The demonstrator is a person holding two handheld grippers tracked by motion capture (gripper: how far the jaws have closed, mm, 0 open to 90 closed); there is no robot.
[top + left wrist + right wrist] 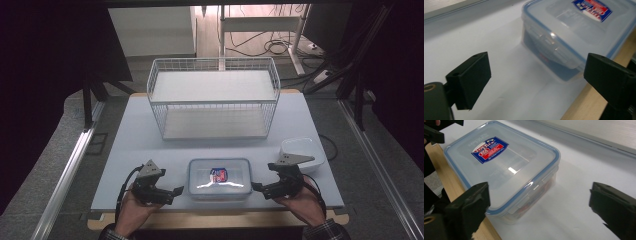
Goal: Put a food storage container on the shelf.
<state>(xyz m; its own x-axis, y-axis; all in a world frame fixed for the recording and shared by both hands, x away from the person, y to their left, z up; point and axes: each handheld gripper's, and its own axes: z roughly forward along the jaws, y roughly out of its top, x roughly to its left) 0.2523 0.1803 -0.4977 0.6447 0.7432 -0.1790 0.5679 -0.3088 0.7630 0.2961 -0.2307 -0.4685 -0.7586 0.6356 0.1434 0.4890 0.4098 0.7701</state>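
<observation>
A clear plastic food box (220, 178) with a blue-rimmed snap lid and a red and blue label lies near the front of the white tabletop. My left gripper (173, 194) sits just left of it, jaws wide and pointing at its short side. In the left gripper view the box (574, 32) lies ahead of the open left gripper (537, 72), with nothing between the jaws. My right gripper (256, 188) mirrors it on the box's right side. The right gripper view shows the box (501, 167) in front of the open, empty right gripper (540, 195).
A white wire basket (212, 95) stands at the back of the tabletop. A small white tub (301, 151) sits behind the right hand. The wooden front edge (215, 217) runs close below the box. Dark curtains and metal rails flank the table.
</observation>
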